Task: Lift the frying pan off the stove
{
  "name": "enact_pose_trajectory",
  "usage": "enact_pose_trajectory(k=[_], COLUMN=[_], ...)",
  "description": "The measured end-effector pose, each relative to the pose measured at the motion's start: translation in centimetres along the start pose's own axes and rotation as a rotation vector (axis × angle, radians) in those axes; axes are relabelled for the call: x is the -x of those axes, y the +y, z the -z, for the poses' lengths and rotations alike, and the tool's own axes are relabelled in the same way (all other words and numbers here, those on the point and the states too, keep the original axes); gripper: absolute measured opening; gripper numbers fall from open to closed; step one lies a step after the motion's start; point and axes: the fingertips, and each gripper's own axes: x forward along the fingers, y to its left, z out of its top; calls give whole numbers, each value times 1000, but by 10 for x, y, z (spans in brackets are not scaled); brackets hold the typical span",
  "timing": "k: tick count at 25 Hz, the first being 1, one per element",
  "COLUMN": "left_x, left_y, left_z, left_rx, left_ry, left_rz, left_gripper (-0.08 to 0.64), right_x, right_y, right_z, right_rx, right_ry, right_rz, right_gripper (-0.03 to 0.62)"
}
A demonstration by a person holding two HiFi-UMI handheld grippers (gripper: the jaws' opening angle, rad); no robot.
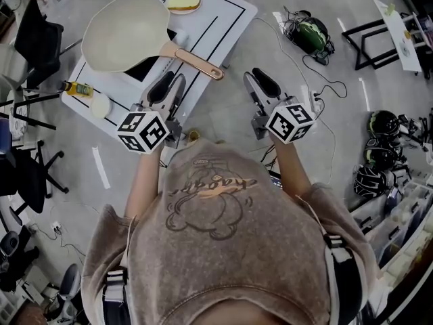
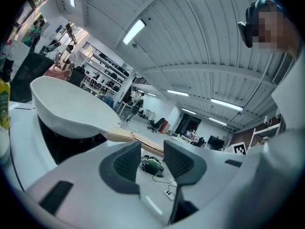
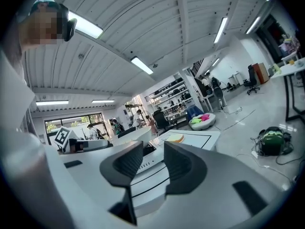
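Note:
A cream frying pan (image 1: 125, 32) with a pale wooden, copper-trimmed handle (image 1: 196, 63) rests on a black stove (image 1: 144, 68) on the white table (image 1: 226, 12). The handle points toward me and to the right. My left gripper (image 1: 166, 91) hovers at the table's near edge, just short of the handle, jaws open and empty. In the left gripper view the pan (image 2: 66, 109) and its handle (image 2: 136, 140) lie ahead of the left gripper (image 2: 152, 159). My right gripper (image 1: 260, 83) hangs over the floor to the right of the table, open and empty. Past the right gripper (image 3: 153, 163), the pan (image 3: 132, 136) shows small.
A yellow bun-like thing (image 1: 183, 1) lies at the table's far end. A yellow bottle (image 1: 78, 88) and a small white disc (image 1: 99, 105) sit at its left end. On the floor are a green bag (image 1: 311, 34) with cables, a black stand (image 1: 379, 42) and helmets (image 1: 382, 124). Office chairs stand at the left.

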Motion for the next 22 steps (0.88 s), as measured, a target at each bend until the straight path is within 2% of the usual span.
enact_pose_trajectory(k=[3,6,10,11,14,22], left_x=[-3,-5,-11,-12,-15,-25], left_y=[-1,-2,2,3,7,20], left_z=[2,3,2,2,5,3], left_rx=[30,92,158,168,206,311], left_ry=[10,6,3,8,21,5], left_rz=[20,45,63,66,74,85], left_gripper=[207,278,367,381,413,423], right_x=[-4,-9,-19,-21,-28,-48], right_y=[2,8,22,25,33,50], right_z=[-1,1,3,4,5,12], right_rx=[-15,-20,-75,-82,-90,-202], right_ry=[9,30,64,76,113,225], right_rz=[-36,-79,-185,-207,-269,-454], right_gripper=[200,286,473,494,523,525])
